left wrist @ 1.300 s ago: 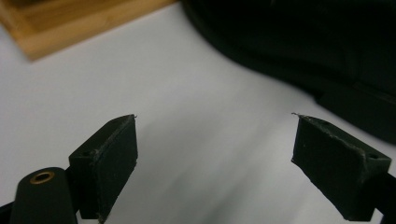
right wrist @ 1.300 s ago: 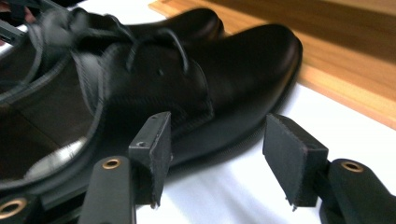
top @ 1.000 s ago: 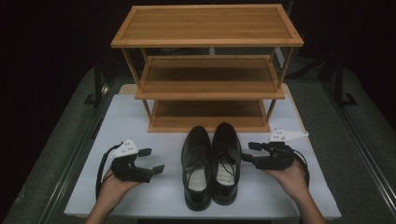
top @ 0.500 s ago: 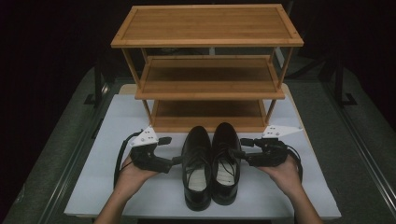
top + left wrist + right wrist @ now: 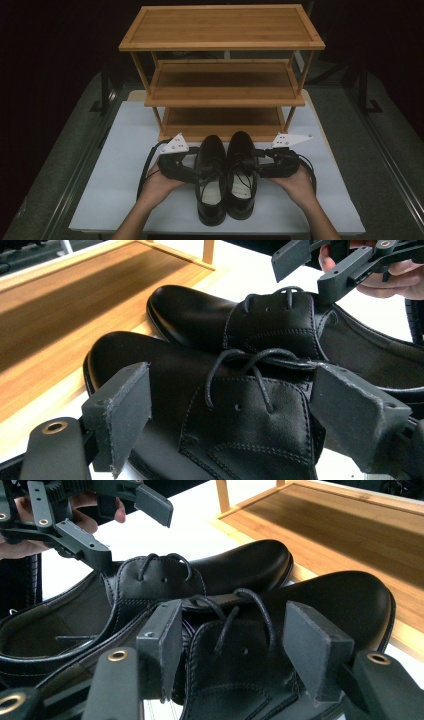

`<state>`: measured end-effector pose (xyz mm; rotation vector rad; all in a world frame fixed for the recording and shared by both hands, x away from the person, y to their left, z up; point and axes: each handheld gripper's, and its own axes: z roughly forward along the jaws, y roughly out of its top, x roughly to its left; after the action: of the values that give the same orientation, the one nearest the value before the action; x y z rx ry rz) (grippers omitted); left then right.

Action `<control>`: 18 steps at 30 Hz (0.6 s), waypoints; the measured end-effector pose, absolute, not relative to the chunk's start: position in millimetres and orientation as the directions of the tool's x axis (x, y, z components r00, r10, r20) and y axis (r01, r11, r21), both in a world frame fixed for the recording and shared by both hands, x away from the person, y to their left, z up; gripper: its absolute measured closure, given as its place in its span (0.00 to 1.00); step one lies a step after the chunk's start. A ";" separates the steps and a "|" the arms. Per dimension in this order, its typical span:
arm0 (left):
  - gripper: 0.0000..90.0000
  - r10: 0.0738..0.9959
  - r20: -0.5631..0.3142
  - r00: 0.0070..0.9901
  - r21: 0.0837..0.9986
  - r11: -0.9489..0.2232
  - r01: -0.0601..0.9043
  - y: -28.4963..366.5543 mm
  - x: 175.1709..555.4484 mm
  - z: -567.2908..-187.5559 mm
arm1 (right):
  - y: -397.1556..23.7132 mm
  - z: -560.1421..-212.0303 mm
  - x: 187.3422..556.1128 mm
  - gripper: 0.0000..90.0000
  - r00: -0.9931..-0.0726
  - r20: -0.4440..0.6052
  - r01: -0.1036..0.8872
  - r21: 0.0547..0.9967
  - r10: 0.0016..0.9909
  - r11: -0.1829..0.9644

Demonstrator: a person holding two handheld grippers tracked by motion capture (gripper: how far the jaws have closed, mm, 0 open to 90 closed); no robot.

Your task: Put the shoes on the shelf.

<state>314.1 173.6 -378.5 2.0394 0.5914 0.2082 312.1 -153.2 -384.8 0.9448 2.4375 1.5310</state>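
Dark surroundings frame a white table (image 5: 120,200) on which everything sits. At the middle of the high view the left gripper (image 5: 192,172) points toward 3 o'clock, and its own camera shows both jaws spread wide on either side of the laced vamp of the left shoe (image 5: 215,405), pads (image 5: 122,410) apart from the leather. The right gripper (image 5: 260,164) mirrors it, pointing toward 9 o'clock, and its view shows the jaws likewise parted around the lacing of the right shoe (image 5: 300,615), gripping nothing. Whether either pad grazes the leather is hard to judge from above, since black tool and black shoe merge there. The left hand (image 5: 160,185) and right hand (image 5: 295,182) come up from 6 o'clock, each cupping its tool, with a looped black cable (image 5: 145,170) trailing at the left one. Both black lace-up shoes stand side by side, touching, toes aimed at 12 o'clock. Just beyond the toes, at 12 o'clock, stands a three-tier wooden shoe rack (image 5: 222,30), its lowest shelf (image 5: 222,117) close to the shoe tips. Grey floor (image 5: 380,150) flanks the table at 3 and 9 o'clock.
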 end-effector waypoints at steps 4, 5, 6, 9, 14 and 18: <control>0.24 0.480 -0.091 0.873 0.849 -0.420 0.320 173.0 312.3 -380.4 | -152.4 -386.8 311.5 0.45 -0.800 0.218 0.443 0.842 0.558 0.306; 0.24 0.471 -0.097 0.877 0.850 -0.419 0.319 172.5 311.1 -380.7 | -152.3 -387.4 311.1 0.45 -0.800 0.219 0.445 0.841 0.559 0.307; 0.29 0.464 -0.090 0.881 0.848 -0.428 0.313 170.9 309.4 -381.6 | -152.2 -388.3 310.8 0.45 -0.800 0.221 0.446 0.841 0.559 0.306; 0.33 0.451 -0.099 0.887 0.848 -0.428 0.312 170.9 308.7 -382.2 | -151.8 -388.7 310.5 0.45 -0.800 0.219 0.446 0.840 0.559 0.310; 0.43 0.424 -0.086 0.901 0.829 -0.472 0.301 168.0 305.8 -386.5 | -148.6 -392.2 309.7 0.46 -0.800 0.206 0.451 0.826 0.563 0.339; 0.50 0.422 -0.087 0.903 0.826 -0.477 0.302 169.2 303.6 -388.6 | -147.9 -395.4 308.3 0.57 -0.805 0.198 0.451 0.817 0.559 0.359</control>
<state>303.6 169.2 -388.6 2.1035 0.5184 0.1574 308.3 -147.9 -395.4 0.9315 2.4933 1.4427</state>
